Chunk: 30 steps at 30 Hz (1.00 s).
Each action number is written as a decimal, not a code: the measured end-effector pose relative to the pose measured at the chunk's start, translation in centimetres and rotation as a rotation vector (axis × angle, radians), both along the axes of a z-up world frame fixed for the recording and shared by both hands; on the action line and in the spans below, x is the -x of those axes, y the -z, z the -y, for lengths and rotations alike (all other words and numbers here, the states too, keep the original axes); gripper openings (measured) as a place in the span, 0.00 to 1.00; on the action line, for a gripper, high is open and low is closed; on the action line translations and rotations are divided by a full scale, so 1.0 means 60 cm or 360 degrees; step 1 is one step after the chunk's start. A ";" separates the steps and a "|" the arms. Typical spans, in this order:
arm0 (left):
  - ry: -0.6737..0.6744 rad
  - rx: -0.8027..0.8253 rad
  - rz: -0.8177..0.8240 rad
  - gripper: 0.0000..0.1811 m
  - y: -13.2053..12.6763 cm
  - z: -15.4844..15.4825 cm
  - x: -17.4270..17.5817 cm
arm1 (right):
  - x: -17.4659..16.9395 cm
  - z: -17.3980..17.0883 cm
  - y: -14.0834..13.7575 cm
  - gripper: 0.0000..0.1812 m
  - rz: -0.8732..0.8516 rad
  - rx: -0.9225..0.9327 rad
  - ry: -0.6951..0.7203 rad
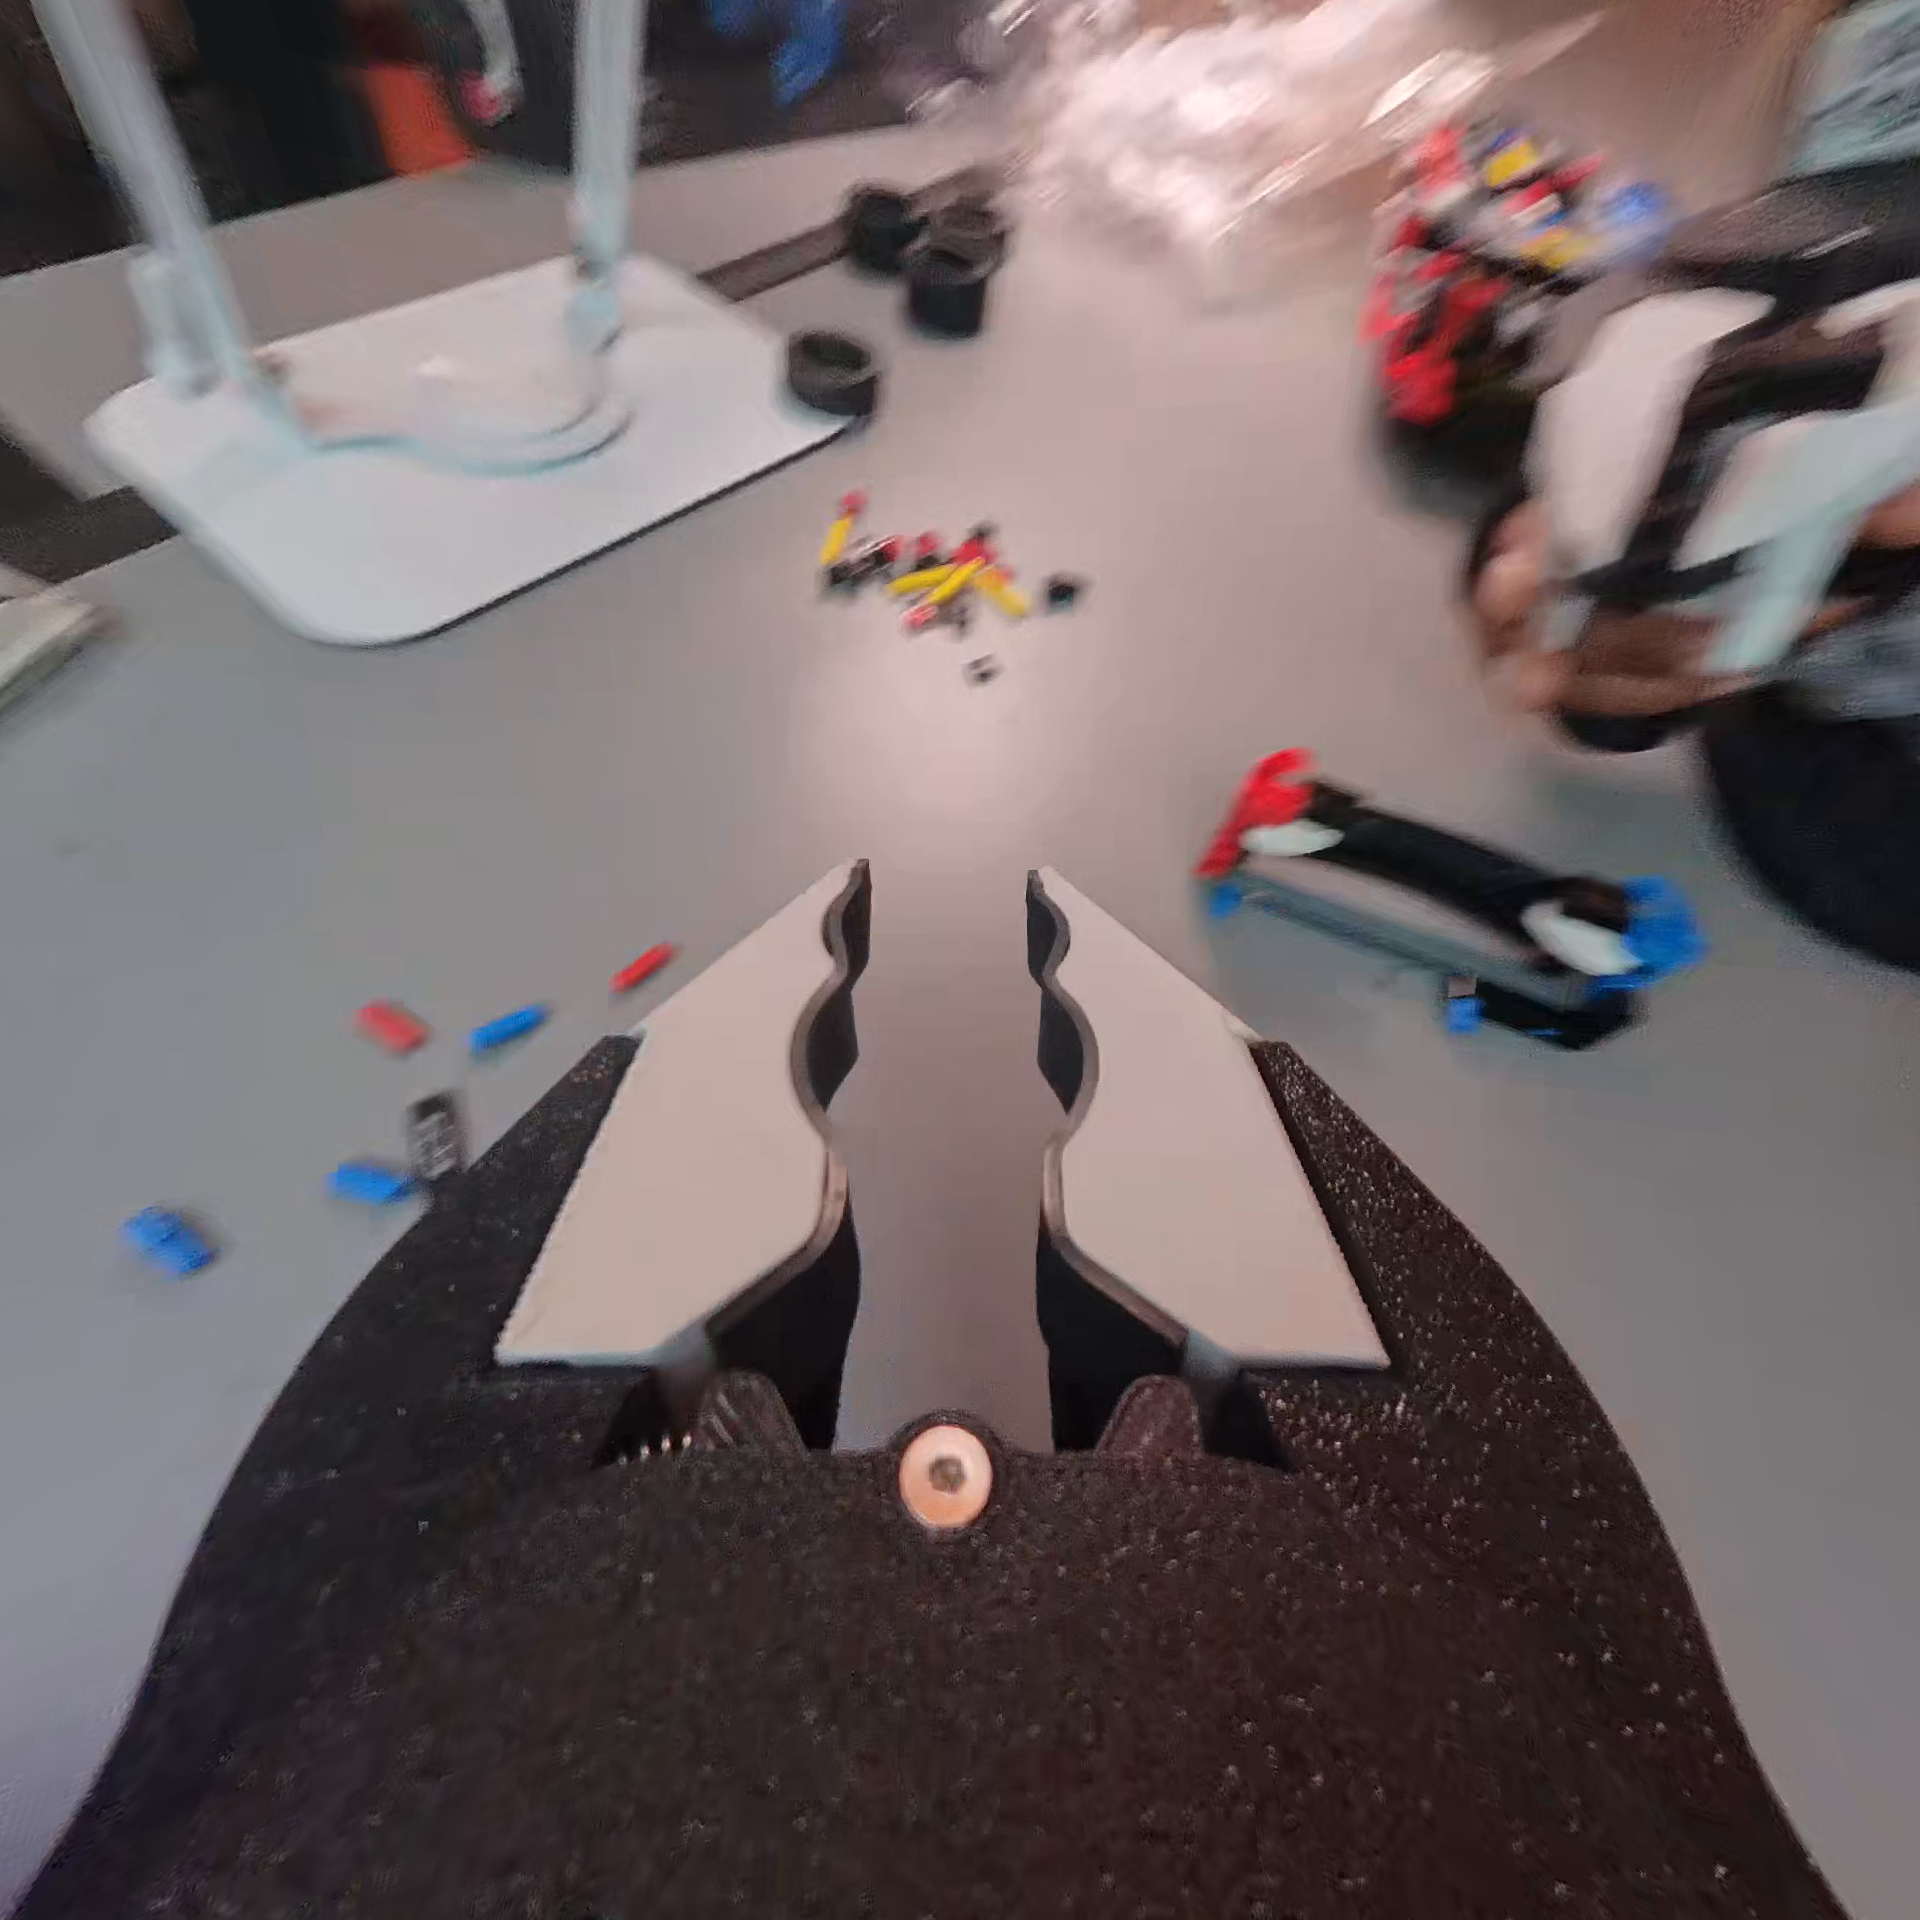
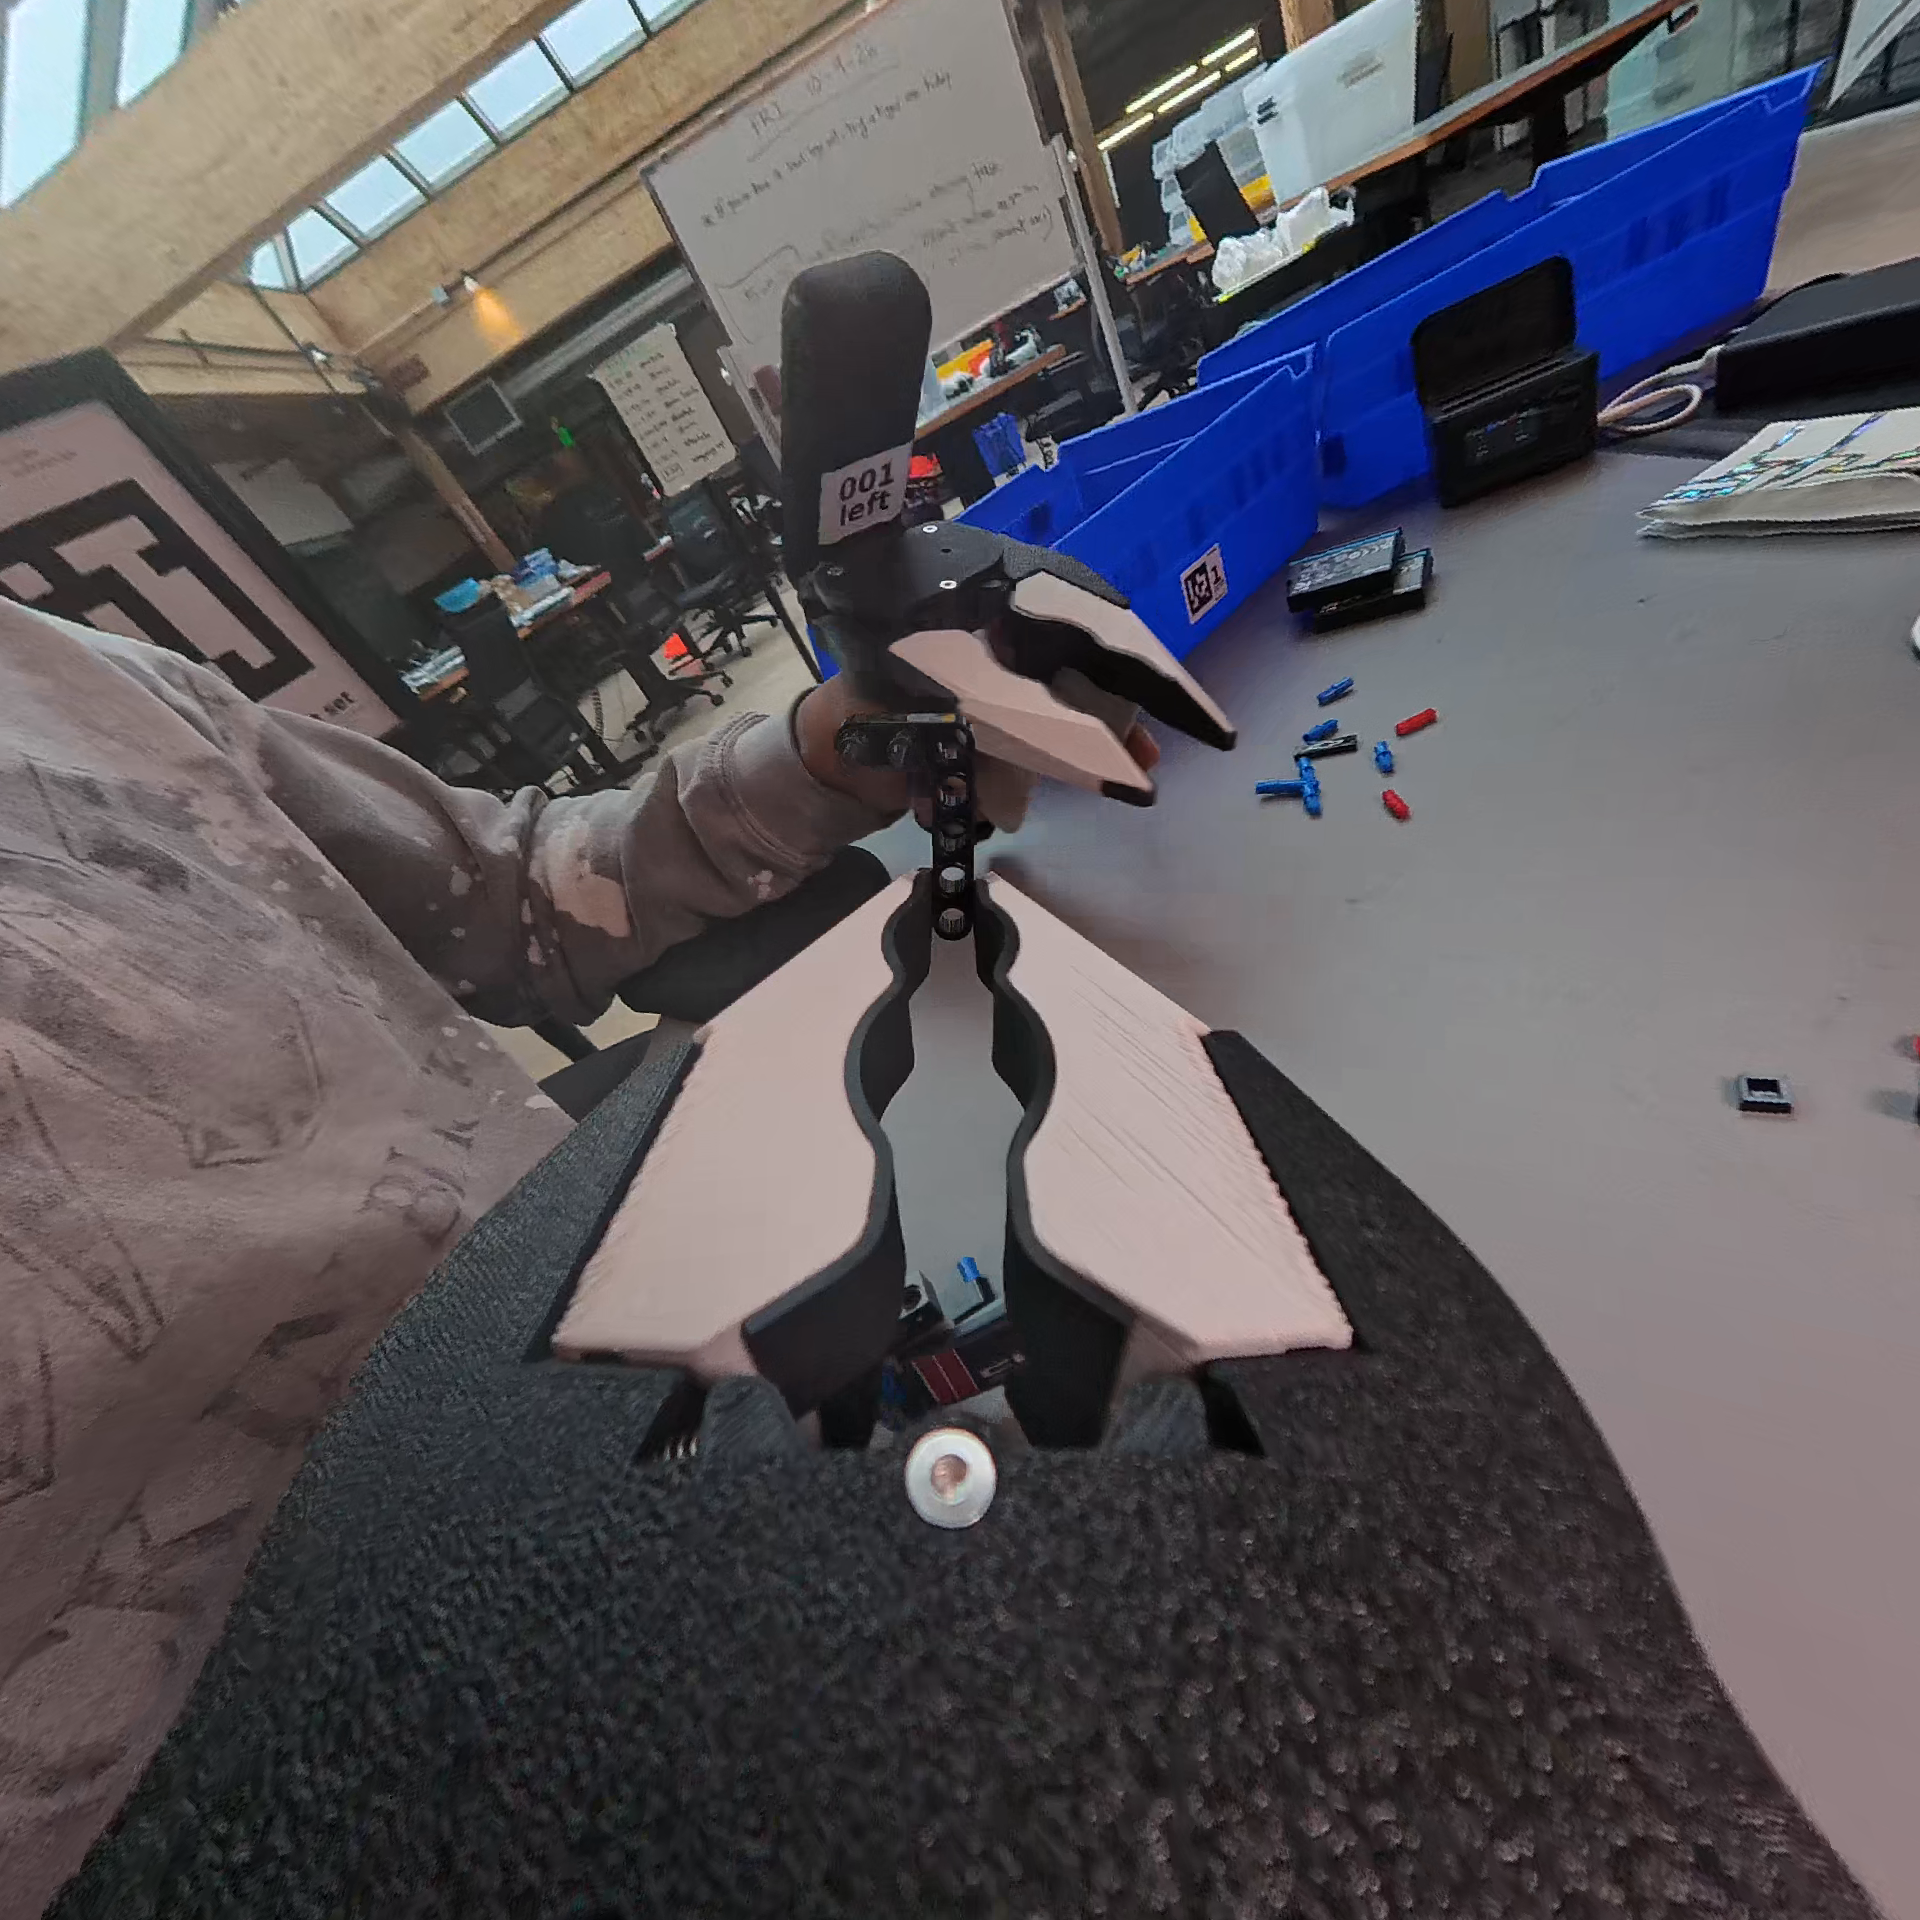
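A black perforated beam [image 2: 951,821] (L-shaped, studded with pins) is clamped at its lower end in the right gripper [image 2: 948,904], raised above the grey table [image 2: 1558,935]. The left gripper [image 1: 948,883] stands parted and empty above the table. Loose blue and red pins [image 2: 1340,753] lie near; blue bins [image 2: 1351,416] stand behind.
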<state>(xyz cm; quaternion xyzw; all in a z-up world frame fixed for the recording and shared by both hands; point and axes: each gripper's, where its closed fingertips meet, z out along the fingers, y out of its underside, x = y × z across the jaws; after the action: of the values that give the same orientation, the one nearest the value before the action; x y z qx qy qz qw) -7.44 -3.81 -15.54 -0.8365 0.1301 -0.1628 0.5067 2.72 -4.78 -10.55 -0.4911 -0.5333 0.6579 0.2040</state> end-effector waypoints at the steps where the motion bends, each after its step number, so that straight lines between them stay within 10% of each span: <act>1: 0.0189 -0.0078 0.0174 0.16 -0.027 0.011 -0.044 | 0.000 0.002 0.000 0.04 0.0007 0.0017 -0.0009; 10: 0.0724 -0.0332 0.0449 0.11 -0.099 0.062 -0.189 | 0.000 0.067 0.017 0.04 0.0065 -0.0049 -0.0241; 20: 0.0709 0.0096 0.1088 0.03 -0.087 0.059 -0.178 | -0.003 0.042 -0.014 0.14 -0.0209 -0.0533 -0.0014; 30: 0.0834 0.0387 0.1498 0.03 -0.075 0.071 -0.208 | -0.019 0.063 -0.028 0.02 -0.0409 -0.0943 -0.0005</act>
<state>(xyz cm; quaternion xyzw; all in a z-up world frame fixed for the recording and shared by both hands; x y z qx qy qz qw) 5.04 -8.06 -11.05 -0.6655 0.0735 -0.6538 0.3526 3.85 -8.55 -8.84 -0.3225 -0.6722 0.5310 0.4027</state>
